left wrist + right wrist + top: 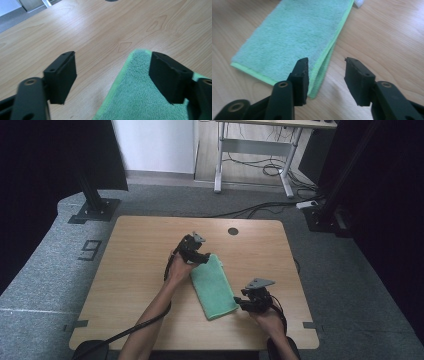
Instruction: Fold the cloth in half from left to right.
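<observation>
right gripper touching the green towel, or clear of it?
Cannot tell. In the right gripper view the right gripper is open, one of its fingers overlapping the towel corner; no gap or contact shows plainly.

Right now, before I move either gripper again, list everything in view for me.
towel: one, green, folded, lying flat mid-table between the grippers
table: one, light wood, round dark hole near its far edge
desk: one, white legs, on the floor beyond the table, cables under it
black stands: two, on the grey floor at the table's far corners
left gripper: one, black, jaws open, at the towel's far corner
right gripper: one, black, jaws open, at the towel's near corner
forearms: two, entering from the bottom edge
</observation>
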Demonstrator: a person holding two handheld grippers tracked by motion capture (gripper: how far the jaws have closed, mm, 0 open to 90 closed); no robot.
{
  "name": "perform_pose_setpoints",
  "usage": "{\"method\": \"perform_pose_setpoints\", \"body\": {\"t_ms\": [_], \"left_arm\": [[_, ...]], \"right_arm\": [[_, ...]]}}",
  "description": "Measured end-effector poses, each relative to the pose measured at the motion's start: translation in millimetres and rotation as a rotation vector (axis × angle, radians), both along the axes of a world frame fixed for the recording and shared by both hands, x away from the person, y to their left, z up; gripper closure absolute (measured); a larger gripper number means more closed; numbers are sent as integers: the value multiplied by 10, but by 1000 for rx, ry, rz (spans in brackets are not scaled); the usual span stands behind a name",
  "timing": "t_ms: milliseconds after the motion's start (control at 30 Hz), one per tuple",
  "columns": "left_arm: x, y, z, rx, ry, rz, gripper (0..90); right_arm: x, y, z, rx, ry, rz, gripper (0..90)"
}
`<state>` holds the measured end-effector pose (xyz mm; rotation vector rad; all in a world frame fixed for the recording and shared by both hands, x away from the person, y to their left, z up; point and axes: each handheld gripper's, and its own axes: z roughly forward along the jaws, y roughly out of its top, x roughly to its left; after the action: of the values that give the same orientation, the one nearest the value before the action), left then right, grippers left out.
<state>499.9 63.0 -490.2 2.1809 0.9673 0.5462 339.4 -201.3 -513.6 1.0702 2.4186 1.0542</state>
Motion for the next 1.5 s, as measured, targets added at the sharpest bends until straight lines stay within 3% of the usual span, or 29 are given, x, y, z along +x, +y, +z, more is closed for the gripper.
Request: {"method": "perform_pose_setpoints", "body": {"t_ms": [67, 233, 500, 700, 800, 900, 967, 1167, 1500], "left_arm": [[-35, 39, 8, -20, 12, -15, 206], [-183, 112, -51, -19, 33, -43, 168], [-539, 257, -220, -25, 72, -74, 143], [-785, 288, -377, -9, 106, -82, 135], [-869, 282, -434, 25, 101, -74, 134], [-892, 285, -492, 54, 99, -66, 134], [-881, 312, -506, 35, 110, -55, 132], [-852, 424, -516, 25, 105, -28, 130], [-731, 677, -520, 7, 128, 0, 124]], "right_arm": [[23, -14, -4, -3, 1, -9, 494], [90, 3, -13, -11, -1, -8, 425], [177, 7, -105, -44, 12, 12, 360], [191, -5, -187, -81, 18, 19, 346], [186, 4, -219, -97, 25, 33, 340], [173, 27, -241, -96, 24, 45, 340], [161, 50, -248, -94, 24, 53, 340], [85, 184, -260, -88, 27, 94, 338], [51, 481, -267, -84, 23, 144, 321]]}}
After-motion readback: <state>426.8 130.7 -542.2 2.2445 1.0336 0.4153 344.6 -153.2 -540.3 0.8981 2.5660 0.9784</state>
